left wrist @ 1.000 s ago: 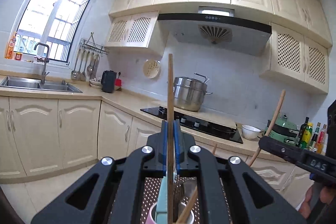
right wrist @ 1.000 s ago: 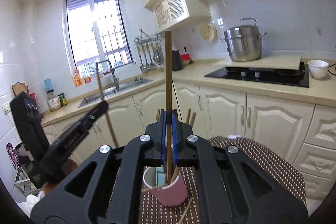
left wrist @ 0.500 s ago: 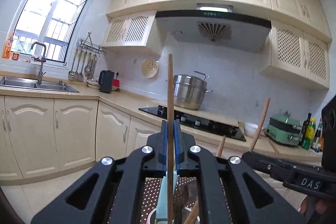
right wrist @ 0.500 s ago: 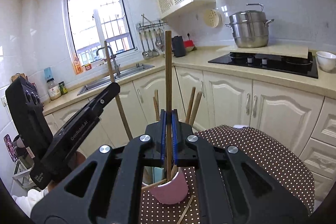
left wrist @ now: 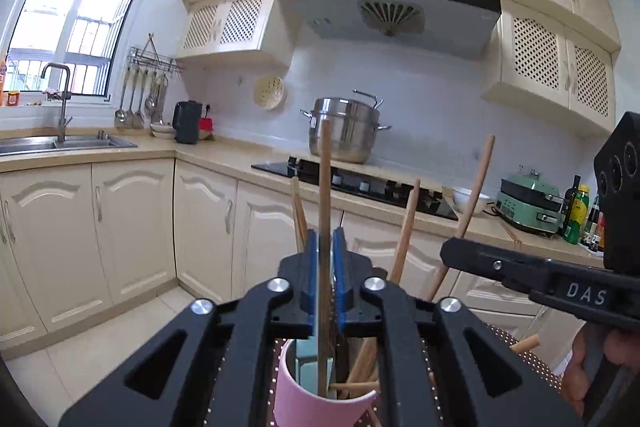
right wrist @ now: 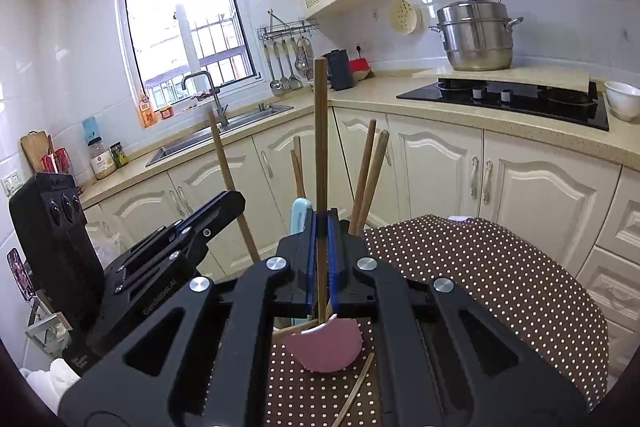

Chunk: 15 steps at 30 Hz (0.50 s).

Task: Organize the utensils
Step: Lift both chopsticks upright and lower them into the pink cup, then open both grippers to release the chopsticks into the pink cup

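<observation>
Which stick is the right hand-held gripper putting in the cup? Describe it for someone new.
Find the dotted tablecloth, then the pink cup on it. Several wooden sticks lean in the cup; the one meant is the chopstick standing straight up, clamped between the blue pads of the right hand-held gripper. It is darker than the rest and reaches highest.

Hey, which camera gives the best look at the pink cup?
The left wrist view: it looks down onto the pink cup, showing its open rim and the utensils standing inside. In the right wrist view the pink cup is mostly hidden behind the tool's frame, with only part of its side showing.
</observation>
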Available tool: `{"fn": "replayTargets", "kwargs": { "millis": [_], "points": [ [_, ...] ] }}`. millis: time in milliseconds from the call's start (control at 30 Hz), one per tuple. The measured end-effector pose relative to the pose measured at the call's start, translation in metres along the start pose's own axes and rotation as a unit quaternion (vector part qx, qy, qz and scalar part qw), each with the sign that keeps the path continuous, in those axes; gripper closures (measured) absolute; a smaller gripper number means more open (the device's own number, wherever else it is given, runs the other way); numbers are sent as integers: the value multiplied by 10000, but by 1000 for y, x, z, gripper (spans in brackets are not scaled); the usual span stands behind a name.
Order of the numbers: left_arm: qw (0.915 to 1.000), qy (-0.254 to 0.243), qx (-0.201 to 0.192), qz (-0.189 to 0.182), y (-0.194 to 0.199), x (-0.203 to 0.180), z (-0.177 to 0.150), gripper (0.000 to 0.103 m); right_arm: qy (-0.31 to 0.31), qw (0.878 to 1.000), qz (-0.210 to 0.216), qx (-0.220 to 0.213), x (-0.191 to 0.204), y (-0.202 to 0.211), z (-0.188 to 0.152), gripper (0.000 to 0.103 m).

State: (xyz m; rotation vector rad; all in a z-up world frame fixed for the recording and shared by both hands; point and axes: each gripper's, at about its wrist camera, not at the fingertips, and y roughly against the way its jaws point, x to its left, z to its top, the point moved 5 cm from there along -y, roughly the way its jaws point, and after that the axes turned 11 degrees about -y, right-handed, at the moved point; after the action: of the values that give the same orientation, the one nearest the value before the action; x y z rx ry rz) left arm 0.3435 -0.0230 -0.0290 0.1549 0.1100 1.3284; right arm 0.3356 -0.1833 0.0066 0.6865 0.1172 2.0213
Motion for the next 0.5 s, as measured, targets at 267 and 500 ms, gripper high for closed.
{"fn": "replayTargets", "kwargs": {
  "millis": [267, 500],
  "points": [
    [9998, 55, 140, 105, 16, 6, 1, 47, -54, 9999, -82, 120, 3, -4, -10, 97],
    [9991, 107, 384, 140, 30, 11, 2, 42, -122, 9996, -46, 269, 7, -6, -18, 96]
  ]
}}
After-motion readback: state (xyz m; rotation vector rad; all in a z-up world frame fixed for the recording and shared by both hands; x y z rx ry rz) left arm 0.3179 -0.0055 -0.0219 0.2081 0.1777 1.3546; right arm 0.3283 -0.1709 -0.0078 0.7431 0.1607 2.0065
